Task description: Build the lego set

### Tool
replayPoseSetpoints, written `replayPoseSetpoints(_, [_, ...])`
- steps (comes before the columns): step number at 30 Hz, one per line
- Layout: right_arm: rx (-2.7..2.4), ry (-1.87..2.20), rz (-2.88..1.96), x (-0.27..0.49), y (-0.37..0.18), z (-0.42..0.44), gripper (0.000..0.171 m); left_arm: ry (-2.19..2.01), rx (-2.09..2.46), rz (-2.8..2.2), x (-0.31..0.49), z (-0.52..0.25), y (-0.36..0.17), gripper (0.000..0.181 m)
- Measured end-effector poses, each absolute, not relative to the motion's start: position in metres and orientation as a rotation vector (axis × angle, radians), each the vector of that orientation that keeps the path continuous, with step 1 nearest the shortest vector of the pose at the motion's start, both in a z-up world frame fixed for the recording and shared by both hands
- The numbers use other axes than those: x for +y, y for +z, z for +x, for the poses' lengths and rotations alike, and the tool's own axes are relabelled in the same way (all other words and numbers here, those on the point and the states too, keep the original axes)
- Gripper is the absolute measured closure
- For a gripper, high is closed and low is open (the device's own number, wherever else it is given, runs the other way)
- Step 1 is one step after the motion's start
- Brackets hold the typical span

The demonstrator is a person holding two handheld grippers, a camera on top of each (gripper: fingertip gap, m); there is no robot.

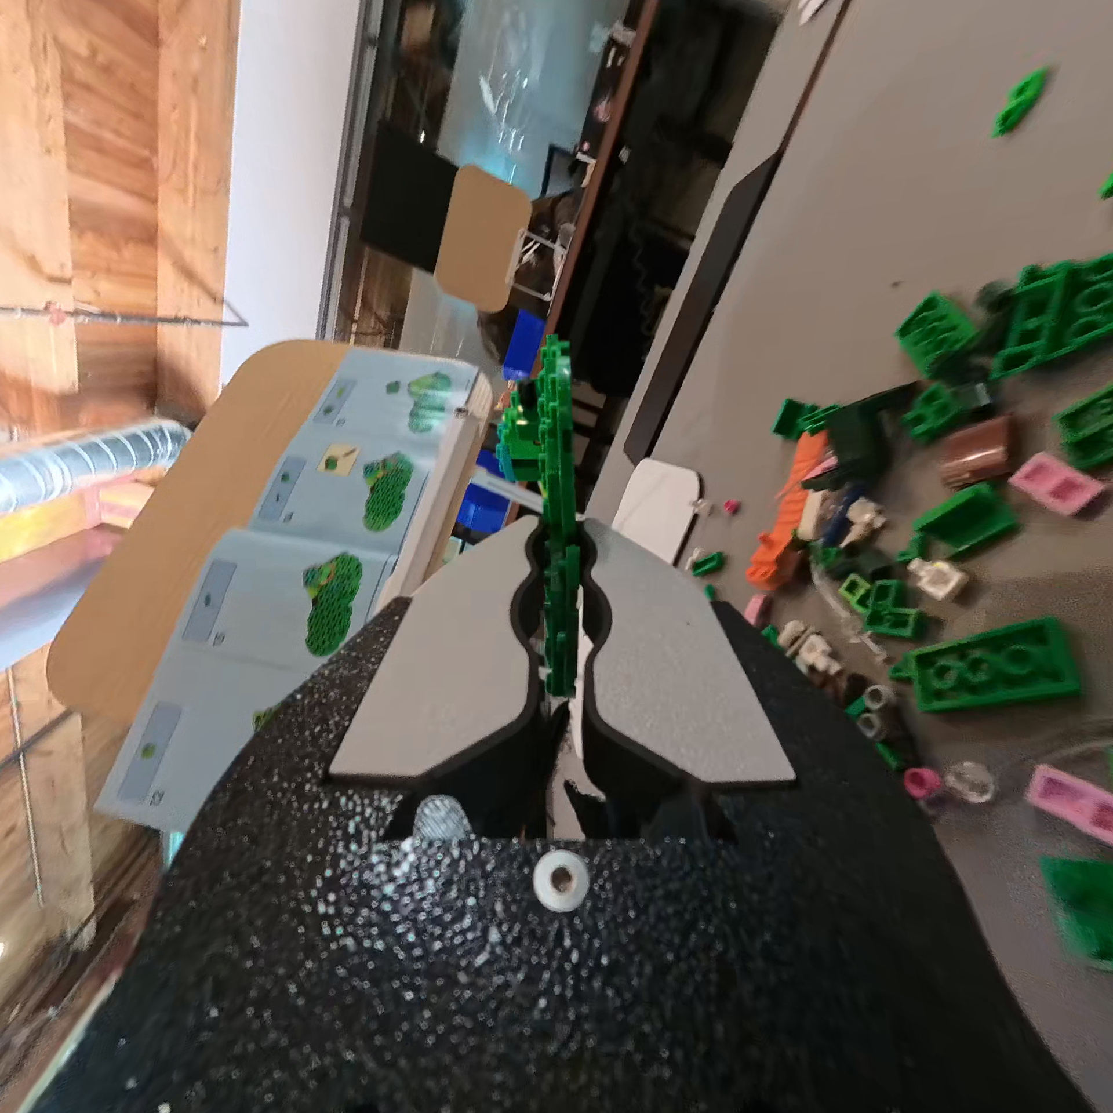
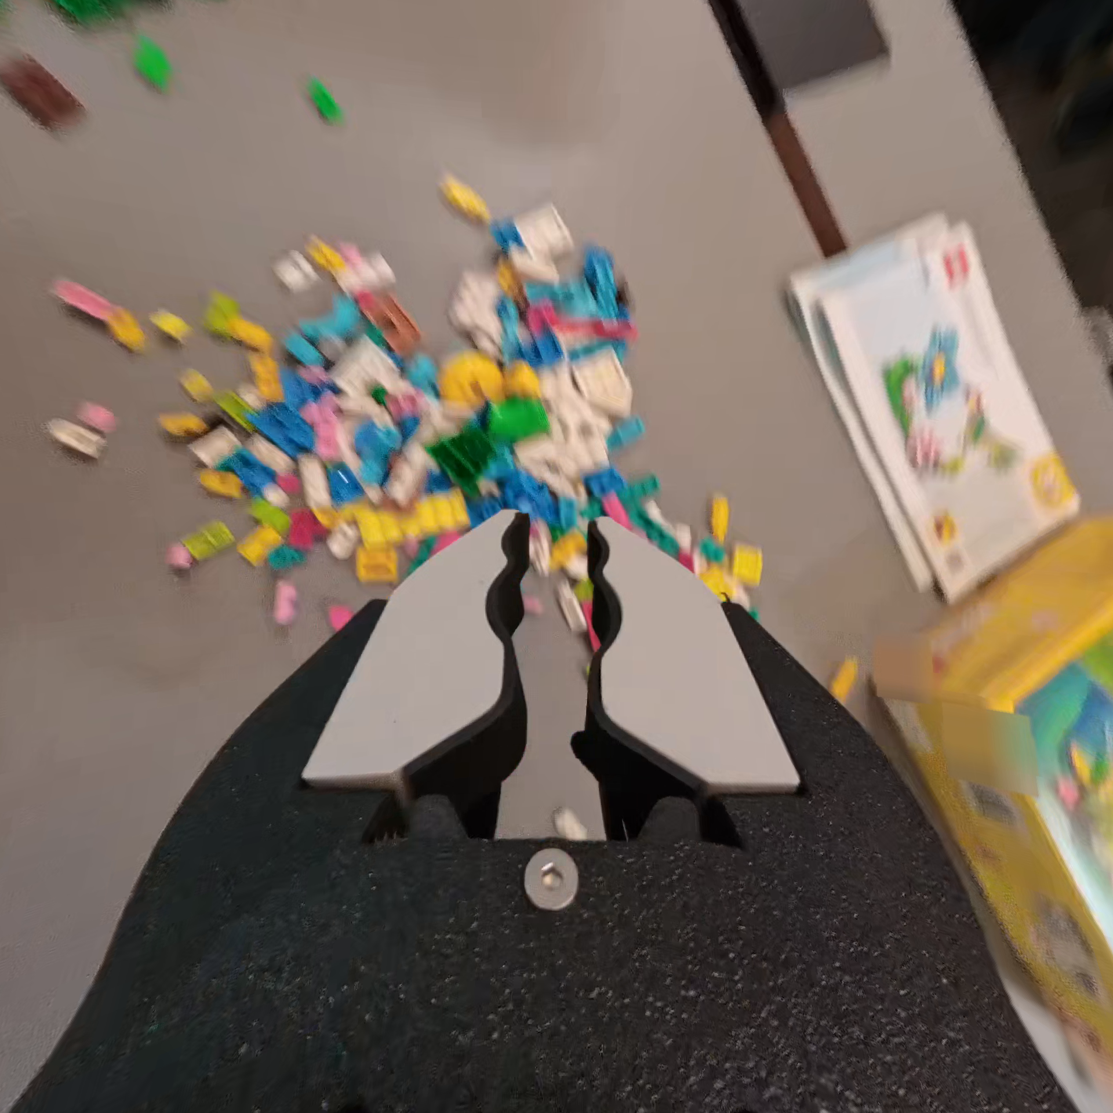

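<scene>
Left hand-held gripper (image 1: pixel 559 536): clamped on the green lego build (image 1: pixel 557 482), which juts past its fingertips.
Right hand-held gripper (image 2: pixel 557 524): slightly parted, holding nothing, above the table (image 2: pixel 150 662).
Loose brick pile (image 2: pixel 421 409): just ahead of it.

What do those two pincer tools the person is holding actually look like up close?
Both look alike. The left gripper and the right gripper each have a black, speckled, rough-textured body that widens toward the camera. Two flat light-grey fingers taper toward the tip, their wavy inner edges lined in black. A round silver screw sits in the middle of each body. No cables, sleeves or hands show.
</scene>
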State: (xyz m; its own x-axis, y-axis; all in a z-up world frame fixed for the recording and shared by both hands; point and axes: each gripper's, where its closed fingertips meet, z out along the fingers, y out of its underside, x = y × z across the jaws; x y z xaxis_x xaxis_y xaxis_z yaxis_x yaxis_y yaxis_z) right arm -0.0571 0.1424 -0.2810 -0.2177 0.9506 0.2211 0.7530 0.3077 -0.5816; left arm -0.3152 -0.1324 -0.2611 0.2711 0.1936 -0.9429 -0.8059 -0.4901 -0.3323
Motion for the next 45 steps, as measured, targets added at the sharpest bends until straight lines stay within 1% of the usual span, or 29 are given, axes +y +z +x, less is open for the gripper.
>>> replayPoseSetpoints(5, [-1.884, 0.216, -1.799, 0.208, -0.306, 0.015, 0.154, 1.321, 0.603, -1.614, -0.126, -0.301, -0.263, 0.173])
replayPoseSetpoints(8, [-1.821, 0.104, -1.937, 0.228, -0.322, 0.054, 0.154, 1.312, 0.610, -1.622, -0.125, -0.301, -0.265, 0.173])
replayPoseSetpoints(14, [-1.723, 0.178, -2.053, 0.230, -0.346, 0.077, 0.155, 1.313, 0.622, -1.624, -0.124, -0.300, -0.266, 0.173])
replayPoseSetpoints(17, [-1.640, 0.125, -2.110, 0.240, -0.353, 0.087, 0.157, 1.315, 0.626, -1.631, -0.124, -0.300, -0.268, 0.173])
replayPoseSetpoints(21, [-1.616, 0.040, -2.111, 0.246, -0.341, 0.102, 0.159, 1.314, 0.631, -1.638, -0.124, -0.300, -0.270, 0.173])
replayPoseSetpoints(24, [-1.741, -0.057, -2.120, 0.240, -0.329, 0.123, 0.160, 1.307, 0.636, -1.638, -0.123, -0.299, -0.271, 0.173])
replayPoseSetpoints(26, [-1.823, -0.135, -2.187, 0.236, -0.330, 0.141, 0.158, 1.301, 0.641, -1.636, -0.122, -0.298, -0.271, 0.173])
replayPoseSetpoints(29, [-1.863, -0.116, -2.276, 0.230, -0.335, 0.147, 0.157, 1.298, 0.653, -1.633, -0.121, -0.296, -0.272, 0.173])
replayPoseSetpoints(37, [-1.997, -0.577, -2.428, 0.234, -0.358, 0.187, 0.159, 1.308, 0.663, -1.637, -0.122, -0.296, -0.273, 0.173])
replayPoseSetpoints(42, [-2.024, -0.707, -2.535, 0.229, -0.361, 0.202, 0.158, 1.306, 0.659, -1.640, -0.122, -0.297, -0.272, 0.173])
replayPoseSetpoints(44, [-2.069, -0.744, -2.564, 0.226, -0.363, 0.206, 0.154, 1.311, 0.662, -1.644, -0.123, -0.298, -0.273, 0.173])
replayPoseSetpoints(45, [-2.105, -0.763, -2.569, 0.225, -0.364, 0.208, 0.154, 1.312, 0.663, -1.647, -0.122, -0.298, -0.274, 0.173])
